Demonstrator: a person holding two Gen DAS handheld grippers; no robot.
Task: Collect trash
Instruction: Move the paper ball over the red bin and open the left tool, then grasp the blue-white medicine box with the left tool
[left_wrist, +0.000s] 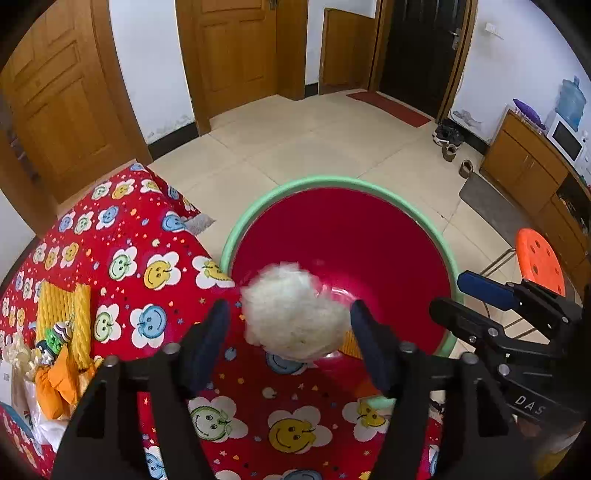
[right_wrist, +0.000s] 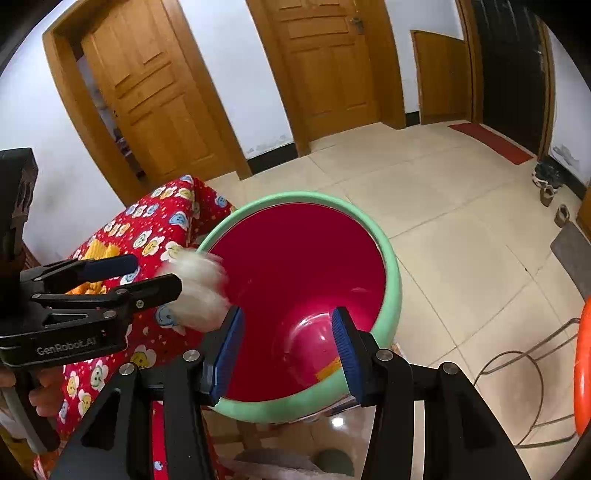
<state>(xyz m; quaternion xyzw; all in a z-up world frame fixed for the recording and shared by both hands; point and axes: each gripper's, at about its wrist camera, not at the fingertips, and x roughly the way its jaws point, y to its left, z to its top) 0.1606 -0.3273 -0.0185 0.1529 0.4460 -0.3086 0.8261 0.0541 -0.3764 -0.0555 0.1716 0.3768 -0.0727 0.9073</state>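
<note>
Left gripper (left_wrist: 288, 332) open, blurred white fluffy wad (left_wrist: 293, 312) between its parted fingers, untouched, over the rim of red basin (left_wrist: 351, 236), right gripper (right_wrist: 288, 343) open and empty above basin, patterned counter (left_wrist: 122, 258) beside, tiled floor (left_wrist: 295, 140) beyond.

Bin mouth: we see the red bin (right_wrist: 295, 280) wide open, its green rim (right_wrist: 391, 280) ringing it.
Left side: the tabletop (left_wrist: 122, 258) presses against the rim.
Above the mouth: a white fluffy wad (left_wrist: 291, 314) blurs between the left claw (left_wrist: 288, 332) fingers.
Right side: bare floor (right_wrist: 461, 258), then an orange stool (left_wrist: 539, 258).
</note>
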